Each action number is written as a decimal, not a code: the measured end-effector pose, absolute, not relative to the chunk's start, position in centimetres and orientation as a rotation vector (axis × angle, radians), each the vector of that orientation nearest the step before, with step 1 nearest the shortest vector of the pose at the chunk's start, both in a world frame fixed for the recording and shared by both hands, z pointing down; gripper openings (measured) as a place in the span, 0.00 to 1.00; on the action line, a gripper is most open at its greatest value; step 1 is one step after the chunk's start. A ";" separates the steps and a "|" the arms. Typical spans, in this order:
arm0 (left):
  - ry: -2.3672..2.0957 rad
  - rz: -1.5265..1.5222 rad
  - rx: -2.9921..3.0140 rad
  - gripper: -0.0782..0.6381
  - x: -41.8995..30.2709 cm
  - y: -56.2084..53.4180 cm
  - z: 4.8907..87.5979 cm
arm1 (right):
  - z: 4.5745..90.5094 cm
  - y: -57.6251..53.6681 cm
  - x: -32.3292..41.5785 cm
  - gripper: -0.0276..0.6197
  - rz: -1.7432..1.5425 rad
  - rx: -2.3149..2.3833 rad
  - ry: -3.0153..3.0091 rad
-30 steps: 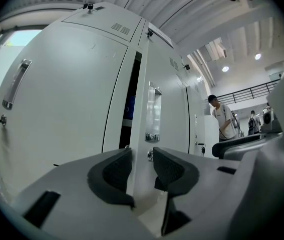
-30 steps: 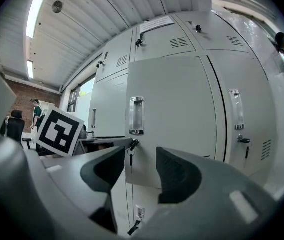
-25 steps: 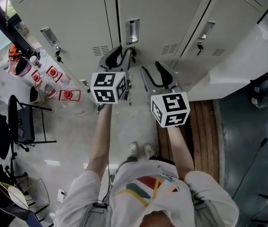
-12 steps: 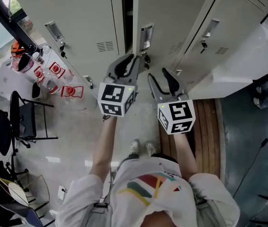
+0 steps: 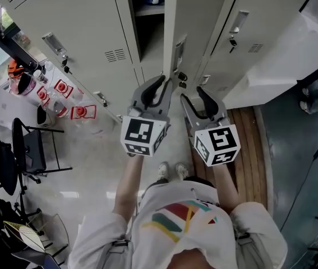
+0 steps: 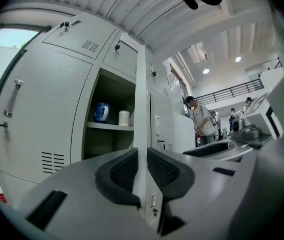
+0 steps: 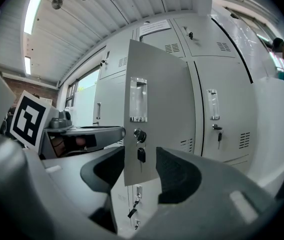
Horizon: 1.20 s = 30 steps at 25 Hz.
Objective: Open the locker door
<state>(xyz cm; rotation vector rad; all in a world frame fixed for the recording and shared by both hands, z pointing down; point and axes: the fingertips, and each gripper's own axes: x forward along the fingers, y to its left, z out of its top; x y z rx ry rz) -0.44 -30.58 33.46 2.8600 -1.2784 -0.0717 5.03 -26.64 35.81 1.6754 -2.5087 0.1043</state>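
Note:
The grey locker door (image 5: 199,24) stands swung partly out, and the locker's inside (image 5: 147,29) shows to its left. My left gripper (image 5: 159,87) holds the door's free edge (image 6: 140,109); its jaws are closing and both pads lie against the edge. In the left gripper view that gripper (image 6: 142,170) has the edge running straight between its jaws. My right gripper (image 5: 202,98) stands open just in front of the door's face. In the right gripper view, the door (image 7: 157,84) with its handle (image 7: 138,99) and hanging key (image 7: 140,155) lies beyond the right gripper (image 7: 140,173).
A shelf inside holds a blue cup (image 6: 100,112) and a white cup (image 6: 124,118). Shut lockers (image 5: 86,32) flank both sides. A table with red-labelled bottles (image 5: 63,91) and a chair (image 5: 27,150) are at the left, a wooden bench (image 5: 248,144) at the right. People (image 6: 199,119) stand far off.
The locker door has swung from shut to partly out, baring the shelf. Both grippers have drawn back toward the person, the left one on the door's edge.

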 end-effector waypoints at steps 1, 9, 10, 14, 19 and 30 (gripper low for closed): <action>-1.269 -0.073 2.865 0.20 0.0 -30.1 33.5 | 35.8 -26.4 5.2 0.33 0.104 1.682 -2.505; -1.146 -0.066 2.914 0.19 2.9 -27.3 33.6 | 37.4 -23.1 7.8 0.33 0.135 1.717 -2.428; -1.122 -0.065 2.923 0.19 3.3 -27.0 33.6 | 37.8 -22.7 8.4 0.33 0.145 1.731 -2.412; -1.027 -0.091 2.946 0.19 5.2 -25.5 33.6 | 38.4 -21.6 10.1 0.33 0.194 1.788 -2.375; -0.898 -0.106 2.988 0.19 8.3 -23.8 33.5 | 38.8 -20.4 11.8 0.33 0.205 1.842 -2.335; -0.724 -0.090 3.065 0.19 14.2 -21.8 32.8 | 40.3 -17.3 16.8 0.33 0.281 1.988 -2.211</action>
